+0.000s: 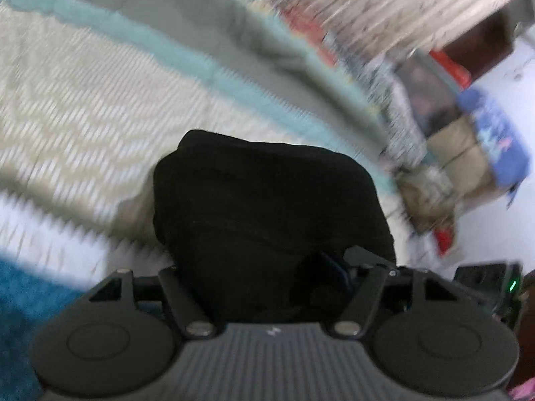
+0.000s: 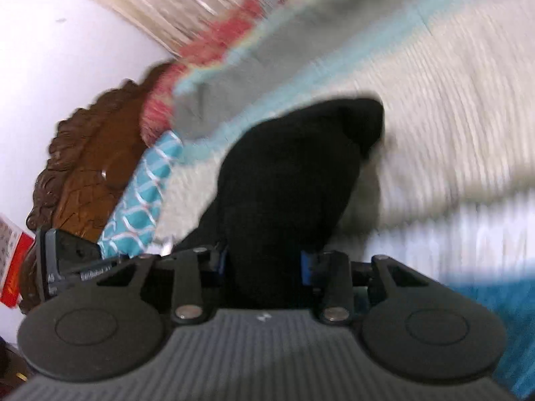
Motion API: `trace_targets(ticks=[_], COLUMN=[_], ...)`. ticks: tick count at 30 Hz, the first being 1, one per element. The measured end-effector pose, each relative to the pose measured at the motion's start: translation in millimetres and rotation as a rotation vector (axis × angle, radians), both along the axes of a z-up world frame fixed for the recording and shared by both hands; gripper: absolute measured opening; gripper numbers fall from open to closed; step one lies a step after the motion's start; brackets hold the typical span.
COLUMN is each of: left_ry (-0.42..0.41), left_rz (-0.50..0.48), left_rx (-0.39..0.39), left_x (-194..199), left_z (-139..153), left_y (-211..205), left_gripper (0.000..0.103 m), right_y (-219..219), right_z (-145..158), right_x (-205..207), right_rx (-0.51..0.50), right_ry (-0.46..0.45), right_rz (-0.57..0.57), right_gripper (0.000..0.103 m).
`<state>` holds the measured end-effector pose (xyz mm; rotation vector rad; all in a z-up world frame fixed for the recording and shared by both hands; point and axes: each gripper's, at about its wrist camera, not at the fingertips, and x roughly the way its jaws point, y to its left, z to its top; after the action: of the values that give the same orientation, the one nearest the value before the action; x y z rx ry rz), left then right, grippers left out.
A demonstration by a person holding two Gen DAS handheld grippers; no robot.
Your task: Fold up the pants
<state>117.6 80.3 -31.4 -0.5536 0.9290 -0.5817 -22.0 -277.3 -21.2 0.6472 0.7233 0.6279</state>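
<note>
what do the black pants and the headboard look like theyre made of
Black pants: soft matte fabric, maybe knit or fleece; it bunches in rounded folds with no shine, though blur hides any weave. Headboard: probably wood with a glossy brown finish, judging by its carved scalloped edge and a small highlight.

A cream ribbed bedspread (image 1: 83, 110) covers most of the bed, blurred by motion. Along its far side runs a pale blue band (image 1: 187, 63), and beyond that a grey strip (image 1: 207, 10). A patterned cream curtain (image 1: 384, 3) hangs past the far edge of the bed. At the bed's near edge lies a deep blue rug (image 1: 23, 304). In the right wrist view a carved brown wooden headboard (image 2: 90, 153) stands at the bed's end, with a teal patterned pillow (image 2: 143, 200) against it and a red cloth (image 2: 160, 110) just above. A blue bag (image 1: 498, 140) sits off the bed.
</note>
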Motion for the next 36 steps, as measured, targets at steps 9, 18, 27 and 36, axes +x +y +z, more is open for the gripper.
trace_targets(ticks=[9, 18, 27, 36], left_ry=[-0.264, 0.042, -0.031, -0.184], left_rz=[0.004, 0.096, 0.134, 0.151], left_rx=[0.077, 0.254, 0.477, 0.709], left_x=[130, 239, 205, 79], left_z=[59, -75, -28, 23], left_y=[-74, -147, -162, -142], left_gripper=[0.066, 0.085, 0.089, 0.095], right_y=[-35, -64, -69, -52], right_z=[54, -67, -44, -38], right_x=[103, 209, 160, 43], right_rx=[-0.074, -0.215, -0.214, -0.243], right_ry=[-0.313, 0.062, 0.025, 0.048], right_rz=[-0.120, -0.310, -0.437, -0.438], right_gripper=[0.040, 0.059, 0.067, 0.067])
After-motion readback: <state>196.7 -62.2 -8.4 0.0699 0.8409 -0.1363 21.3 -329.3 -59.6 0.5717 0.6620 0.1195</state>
